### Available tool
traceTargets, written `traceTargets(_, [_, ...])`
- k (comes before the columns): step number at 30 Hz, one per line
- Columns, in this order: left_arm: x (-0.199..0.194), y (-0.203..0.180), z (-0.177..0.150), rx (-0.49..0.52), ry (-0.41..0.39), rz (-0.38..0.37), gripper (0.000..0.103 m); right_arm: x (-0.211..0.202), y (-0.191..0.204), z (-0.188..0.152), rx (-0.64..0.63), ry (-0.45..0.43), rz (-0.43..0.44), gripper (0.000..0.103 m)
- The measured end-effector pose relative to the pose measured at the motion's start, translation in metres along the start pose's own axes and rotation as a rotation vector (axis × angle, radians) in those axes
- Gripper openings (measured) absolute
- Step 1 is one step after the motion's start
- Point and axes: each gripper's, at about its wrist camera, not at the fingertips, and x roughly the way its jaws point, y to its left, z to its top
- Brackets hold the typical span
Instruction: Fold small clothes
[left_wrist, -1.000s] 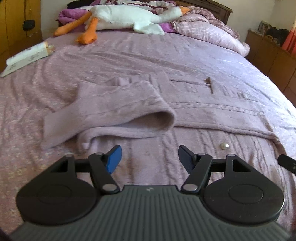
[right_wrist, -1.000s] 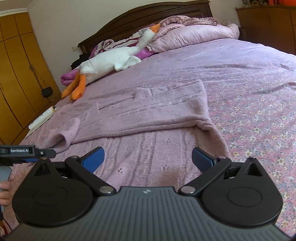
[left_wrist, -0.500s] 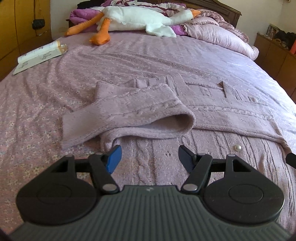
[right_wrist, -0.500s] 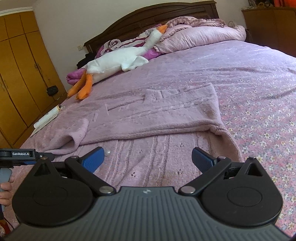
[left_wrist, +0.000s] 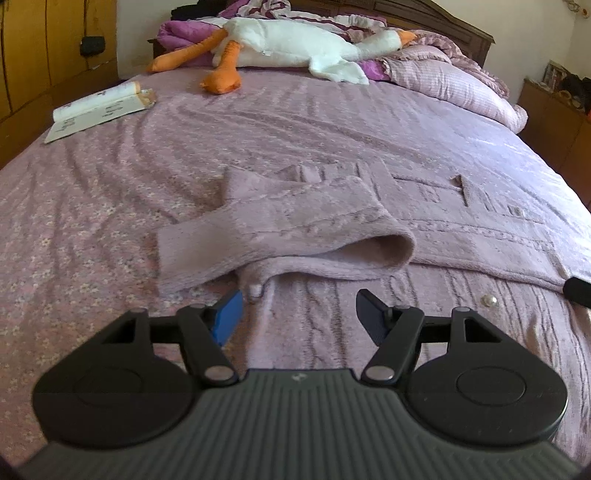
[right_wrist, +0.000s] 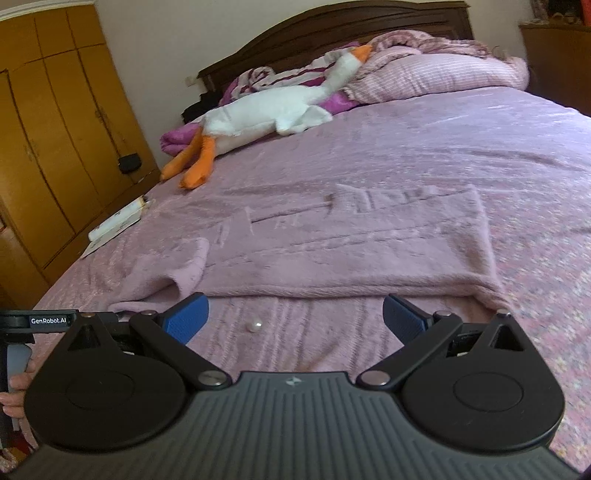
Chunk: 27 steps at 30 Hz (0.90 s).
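One bed (left_wrist: 110, 192), wide, under a mauve floral spread, dark wooden headboard (right_wrist: 332, 33) at the far end; it bears everything listed below.

One wardrobe (right_wrist: 55, 129), yellow-brown panelled doors, standing along the bed's left side.

One knitted sweater (left_wrist: 461, 240), pale mauve cable knit, lying flat across the middle of the bed; its near part runs under both grippers. One sleeve (left_wrist: 280, 229) is folded over the body, its open cuff facing right in the left wrist view.

One plush goose (left_wrist: 295, 44), white with orange legs and beak, stretched along the head of the bed, well apart from the sweater.

One pillow (right_wrist: 436, 74), pink striped, beside the goose's head.

One book (left_wrist: 99, 109), open, near the bed's left edge.

One left gripper (left_wrist: 299, 314), jaws released, nothing between the blue pads, hovering just before the sleeve's edge.

One right gripper (right_wrist: 295, 317), jaws spread wide, nothing held, above the sweater's near part.

One pearl button (right_wrist: 254, 325), on the knit between the right gripper's fingers.
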Motion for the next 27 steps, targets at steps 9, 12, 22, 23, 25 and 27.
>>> traceTargets(9, [0.002, 0.028, 0.003, -0.011, -0.002, 0.028, 0.069, 0.057, 0.032, 0.037, 0.092, 0.114, 0.133, 0.103])
traceTargets(12, [0.007, 0.033, 0.002, -0.006, -0.001, 0.021, 0.069, 0.088, 0.054, 0.050, 0.092, 0.177, 0.187, 0.102])
traceTargets(22, [0.032, 0.046, -0.014, -0.001, 0.014, 0.072, 0.069, 0.186, 0.104, 0.060, 0.104, 0.375, 0.162, 0.086])
traceTargets(23, [0.031, 0.048, -0.015, -0.002, 0.006, 0.062, 0.069, 0.191, 0.107, 0.058, 0.109, 0.387, 0.154, 0.084])
traceTargets(25, [0.032, 0.050, -0.015, 0.004, 0.001, 0.057, 0.069, 0.196, 0.114, 0.055, 0.096, 0.389, 0.135, 0.062])
traceTargets(27, [0.032, 0.050, -0.015, 0.002, -0.004, 0.051, 0.069, 0.194, 0.120, 0.056, 0.070, 0.369, 0.103, 0.017])
